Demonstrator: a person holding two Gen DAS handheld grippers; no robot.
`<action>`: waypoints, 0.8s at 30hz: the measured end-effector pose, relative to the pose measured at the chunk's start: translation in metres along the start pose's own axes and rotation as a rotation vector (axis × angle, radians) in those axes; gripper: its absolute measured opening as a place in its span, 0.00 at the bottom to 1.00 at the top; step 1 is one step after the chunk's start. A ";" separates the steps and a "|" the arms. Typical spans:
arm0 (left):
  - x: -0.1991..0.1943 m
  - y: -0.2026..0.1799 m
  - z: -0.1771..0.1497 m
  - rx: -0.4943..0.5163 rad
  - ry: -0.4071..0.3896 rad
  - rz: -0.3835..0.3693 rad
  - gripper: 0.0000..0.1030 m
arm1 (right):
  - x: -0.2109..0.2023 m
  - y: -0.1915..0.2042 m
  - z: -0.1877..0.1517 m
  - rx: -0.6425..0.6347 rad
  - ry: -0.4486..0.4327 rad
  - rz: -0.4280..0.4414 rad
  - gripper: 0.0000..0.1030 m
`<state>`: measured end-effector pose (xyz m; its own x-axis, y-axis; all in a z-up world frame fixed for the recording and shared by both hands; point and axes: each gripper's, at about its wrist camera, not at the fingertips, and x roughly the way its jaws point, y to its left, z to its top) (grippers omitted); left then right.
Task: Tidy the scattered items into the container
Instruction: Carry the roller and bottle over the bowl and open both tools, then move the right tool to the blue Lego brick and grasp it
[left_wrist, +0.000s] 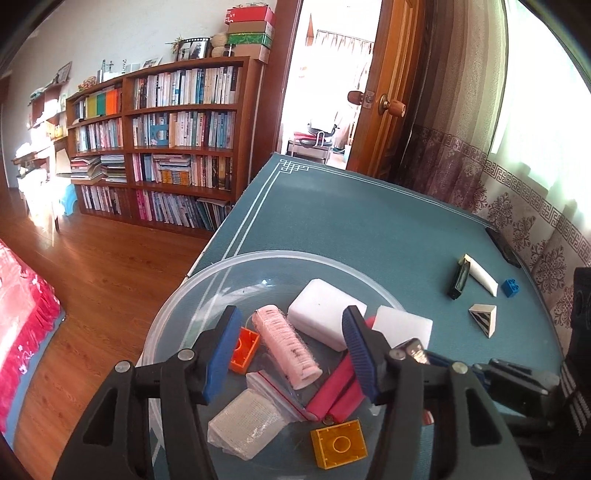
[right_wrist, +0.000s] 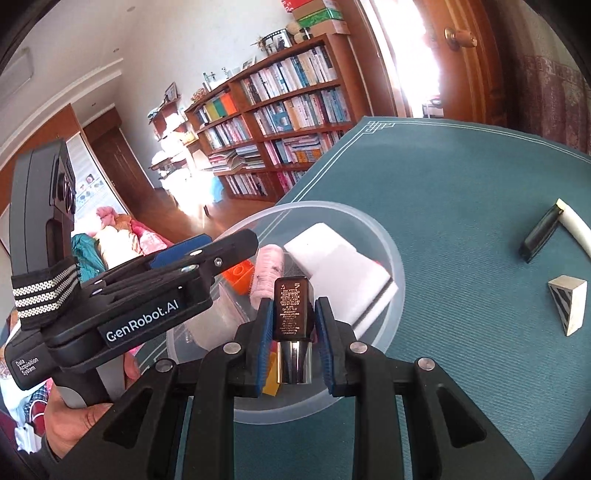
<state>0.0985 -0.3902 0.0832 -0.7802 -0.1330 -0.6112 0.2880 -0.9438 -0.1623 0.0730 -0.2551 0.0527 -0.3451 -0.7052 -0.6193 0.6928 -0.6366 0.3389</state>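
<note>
A: While the clear round plastic container (left_wrist: 207, 280) sits on the teal mat (left_wrist: 369, 229), what has the right gripper (right_wrist: 294, 318) got?

B: Its blue pads are closed on a small black-and-chrome bottle with printed text (right_wrist: 293, 314), held over the container's near side.

A: And the left gripper (left_wrist: 288, 350)?

B: Spread wide and empty, hovering above the container; below it lie a pink mesh hair roller (left_wrist: 286, 343), two white foam blocks (left_wrist: 321, 317), an orange brick (left_wrist: 243, 349), a yellow brick (left_wrist: 340, 443), a red folded item (left_wrist: 336, 391) and a clear zip bag (left_wrist: 247, 417).

A: Anything outside?

B: At three o'clock from the container, well apart: a black-and-white striped wedge (left_wrist: 484, 319), a black bar (left_wrist: 458, 282) touching a white tube (left_wrist: 480, 275), and a blue brick (left_wrist: 511, 287)
</note>
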 end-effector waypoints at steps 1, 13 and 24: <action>0.000 0.000 0.000 -0.003 -0.002 0.001 0.64 | 0.001 0.000 -0.001 -0.002 0.001 0.003 0.27; 0.001 -0.001 -0.002 -0.004 0.001 0.027 0.81 | -0.003 -0.015 0.001 0.049 -0.021 0.017 0.46; 0.007 -0.014 -0.008 0.040 0.023 0.044 0.81 | -0.027 -0.041 -0.002 0.106 -0.063 -0.034 0.46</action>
<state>0.0934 -0.3755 0.0755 -0.7540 -0.1678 -0.6350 0.2988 -0.9486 -0.1041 0.0552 -0.2090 0.0541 -0.4090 -0.6985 -0.5871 0.6101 -0.6878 0.3933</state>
